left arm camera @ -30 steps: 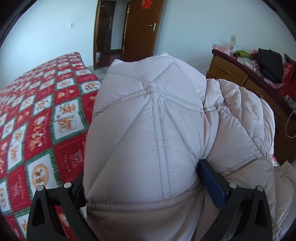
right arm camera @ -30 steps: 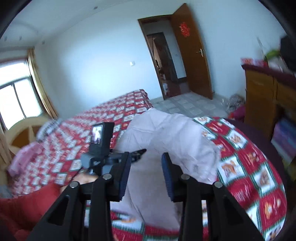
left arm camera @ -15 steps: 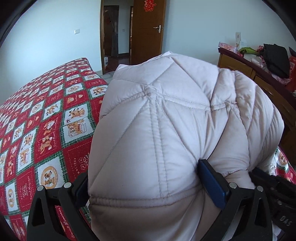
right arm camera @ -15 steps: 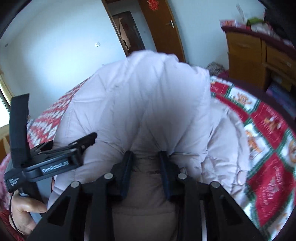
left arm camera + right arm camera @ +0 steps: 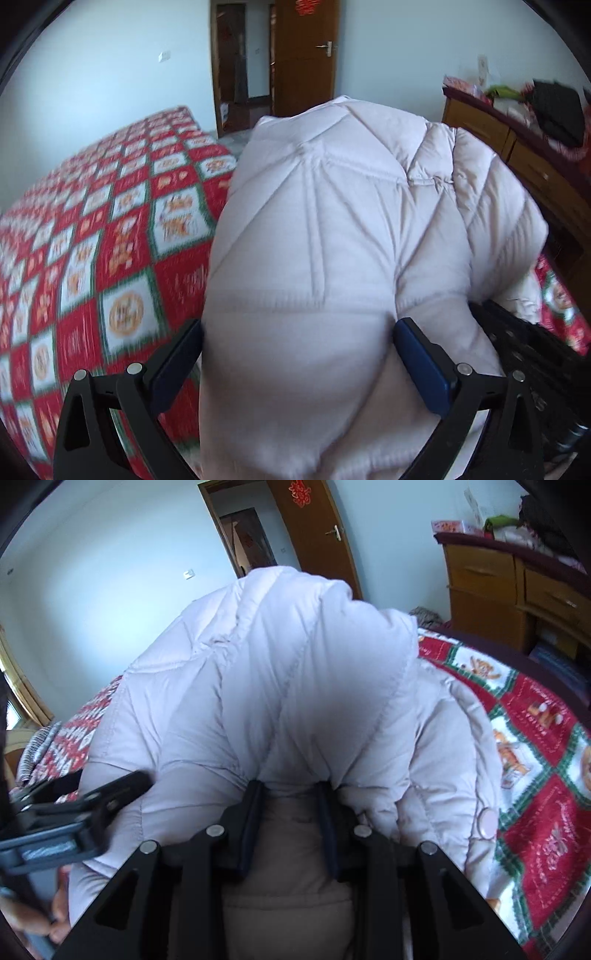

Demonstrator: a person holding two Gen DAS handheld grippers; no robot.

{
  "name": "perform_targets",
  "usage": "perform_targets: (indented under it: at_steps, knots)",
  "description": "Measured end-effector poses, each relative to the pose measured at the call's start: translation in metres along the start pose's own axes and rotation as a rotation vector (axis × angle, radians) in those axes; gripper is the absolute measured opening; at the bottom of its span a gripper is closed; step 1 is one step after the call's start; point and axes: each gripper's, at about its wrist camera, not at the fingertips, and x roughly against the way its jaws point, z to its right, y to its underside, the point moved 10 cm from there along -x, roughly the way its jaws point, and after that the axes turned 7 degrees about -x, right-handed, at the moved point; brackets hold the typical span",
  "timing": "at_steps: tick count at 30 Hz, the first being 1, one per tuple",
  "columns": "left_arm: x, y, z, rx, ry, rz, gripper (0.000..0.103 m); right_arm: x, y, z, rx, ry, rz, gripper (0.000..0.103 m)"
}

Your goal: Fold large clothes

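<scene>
A pale pink quilted down jacket (image 5: pixel 332 229) is bunched up over a bed with a red and green patterned cover (image 5: pixel 92 258). My left gripper (image 5: pixel 295 339) has a thick fold of the jacket between its wide-set fingers. My right gripper (image 5: pixel 288 801) is shut on the jacket's hem (image 5: pixel 288 849), and the padded cloth (image 5: pixel 295 683) bulges up in front of it. The left gripper's body shows at the left of the right wrist view (image 5: pixel 66 823). The jacket hides what lies under it.
The patterned bed cover (image 5: pixel 535 794) spreads to both sides. A wooden dresser (image 5: pixel 517 147) piled with clothes stands at the right, also seen in the right wrist view (image 5: pixel 517 583). An open brown door (image 5: pixel 303 55) is in the far wall.
My right gripper came down from above the bed and closed on the jacket's hem. The jacket has been pulled up and bunched between both grippers. The left view has shifted slightly.
</scene>
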Motion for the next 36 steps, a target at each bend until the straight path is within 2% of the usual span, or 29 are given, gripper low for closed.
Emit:
perform_targets:
  at_steps: [2,5,8,9,10,11,12,13,17,20,24,28,33,36]
  knots:
    - [0.014,0.008,0.002,0.004,0.003,0.011,0.102,0.006,0.002,-0.001,0.023,0.043,0.007,0.033]
    - [0.038,0.014,0.007,-0.054,-0.053,0.056,0.102,0.014,0.001,-0.007,0.068,0.102,-0.005,0.035]
    - [0.056,0.021,0.011,-0.082,-0.071,0.072,0.102,0.026,-0.001,-0.008,0.041,0.143,-0.007,0.04]
    - [0.061,0.025,0.012,-0.084,-0.064,0.073,0.102,0.032,-0.001,-0.008,0.024,0.146,0.006,0.046]
    - [0.066,0.028,0.014,-0.083,-0.053,0.075,0.102,0.041,-0.001,-0.01,0.006,0.138,0.028,0.058]
    - [0.07,0.031,0.014,-0.08,-0.046,0.078,0.102,0.052,0.0,-0.013,-0.006,0.123,0.051,0.067]
    - [0.074,0.034,0.014,-0.075,-0.045,0.081,0.102,0.063,0.0,-0.015,-0.007,0.121,0.07,0.087]
    - [0.079,0.037,0.014,-0.074,-0.046,0.093,0.102,0.071,0.002,-0.017,-0.003,0.128,0.083,0.099]
    - [0.094,0.044,0.02,-0.108,-0.097,0.145,0.102,0.104,0.016,-0.021,0.023,0.122,0.11,0.1]
    - [0.102,0.05,0.022,-0.128,-0.142,0.158,0.102,0.119,0.022,-0.01,-0.015,0.134,0.106,0.101]
    - [0.105,0.063,0.026,-0.123,-0.106,0.134,0.102,0.123,0.026,0.005,-0.097,0.132,0.032,0.101]
    - [0.109,0.077,0.031,-0.137,-0.118,0.108,0.102,0.139,0.048,0.015,-0.067,0.155,-0.011,0.101]
    - [0.112,0.098,0.047,-0.117,-0.064,0.031,0.102,0.157,0.068,0.023,-0.063,0.171,-0.027,0.101]
    - [0.124,0.101,0.057,-0.121,-0.025,0.036,0.102,0.174,0.071,0.024,-0.048,0.177,-0.003,0.101]
